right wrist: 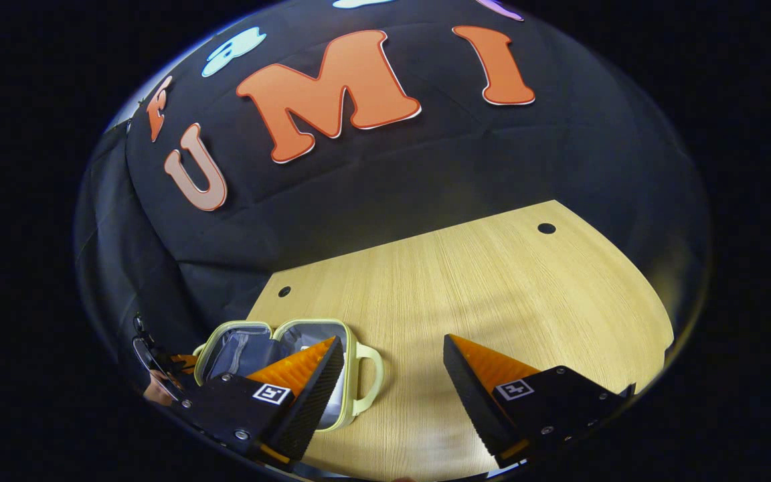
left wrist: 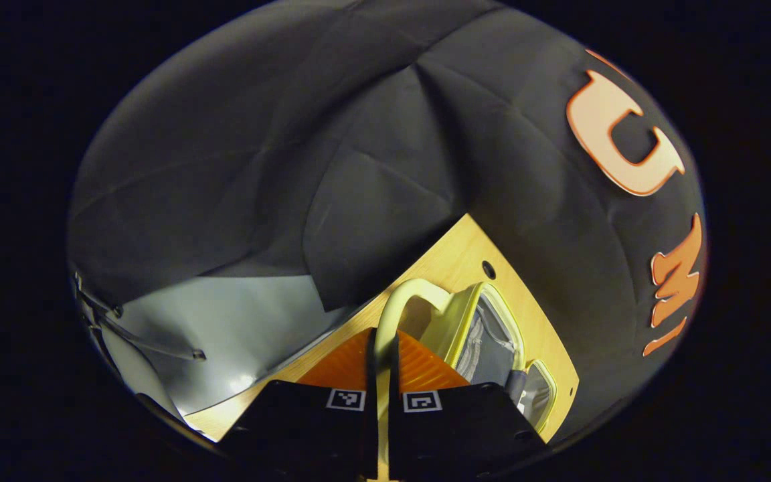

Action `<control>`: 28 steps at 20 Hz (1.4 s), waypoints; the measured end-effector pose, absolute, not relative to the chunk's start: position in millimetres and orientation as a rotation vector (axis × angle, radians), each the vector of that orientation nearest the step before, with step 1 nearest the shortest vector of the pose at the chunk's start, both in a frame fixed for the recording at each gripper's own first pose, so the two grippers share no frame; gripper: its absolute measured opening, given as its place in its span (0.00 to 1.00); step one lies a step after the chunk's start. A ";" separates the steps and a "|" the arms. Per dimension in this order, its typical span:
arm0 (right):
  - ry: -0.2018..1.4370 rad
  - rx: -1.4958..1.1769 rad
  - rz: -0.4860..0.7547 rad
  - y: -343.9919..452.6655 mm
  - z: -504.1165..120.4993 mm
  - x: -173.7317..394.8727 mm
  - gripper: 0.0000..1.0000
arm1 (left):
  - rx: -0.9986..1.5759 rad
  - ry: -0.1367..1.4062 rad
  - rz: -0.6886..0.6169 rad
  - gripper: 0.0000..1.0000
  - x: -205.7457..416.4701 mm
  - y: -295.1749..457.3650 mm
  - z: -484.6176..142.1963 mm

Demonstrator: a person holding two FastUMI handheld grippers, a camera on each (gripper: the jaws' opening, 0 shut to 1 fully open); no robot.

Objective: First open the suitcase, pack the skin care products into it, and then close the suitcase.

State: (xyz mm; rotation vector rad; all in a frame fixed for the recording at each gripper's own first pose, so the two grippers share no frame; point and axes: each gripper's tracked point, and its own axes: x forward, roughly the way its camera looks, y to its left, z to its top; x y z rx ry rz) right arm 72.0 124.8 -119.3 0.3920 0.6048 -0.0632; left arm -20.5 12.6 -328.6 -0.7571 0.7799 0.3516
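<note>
Gripping the handle (left wrist: 402, 298) of open suitcase (right wrist: 272, 355) is left gripper (left wrist: 385, 402); right gripper (right wrist: 392, 381) spread wide over table (right wrist: 492, 281) at 6 o'clock

We see the suitcase (right wrist: 278, 361) lying open on the tabletop (right wrist: 492, 294), near its left rear corner, its handle (right wrist: 372, 378) pointing right. Our left claw (left wrist: 385, 375) is closed around that handle, while our right claw (right wrist: 392, 375) hangs spread above the tabletop, just right of the suitcase.

Dim booth, sharp focus, strong fisheye warp toward edges.
</note>
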 end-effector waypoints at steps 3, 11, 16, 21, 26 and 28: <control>0.611 0.407 -0.026 133.4 -120.8 75.2 0.96 | -0.704 0.750 0.322 0.06 -19.1 -0.7 -301.0; 0.579 0.423 0.065 140.3 -113.2 79.2 0.96 | -0.502 0.638 0.214 0.06 -16.8 -51.0 -205.6; 0.570 0.417 0.097 135.8 -109.6 74.5 0.95 | -0.379 0.592 0.122 0.05 -16.6 -104.5 -147.0; 0.539 0.450 0.116 131.0 -96.9 68.8 0.95 | -0.287 0.580 0.045 0.05 -12.0 -156.4 -114.7; 0.468 0.365 0.078 108.8 -85.8 66.6 0.95 | -0.246 0.576 -0.038 0.05 -9.7 -211.2 -96.4; 0.441 0.313 0.075 102.6 -80.6 64.6 0.95 | -0.227 0.571 -0.066 0.06 -9.6 -229.6 -90.3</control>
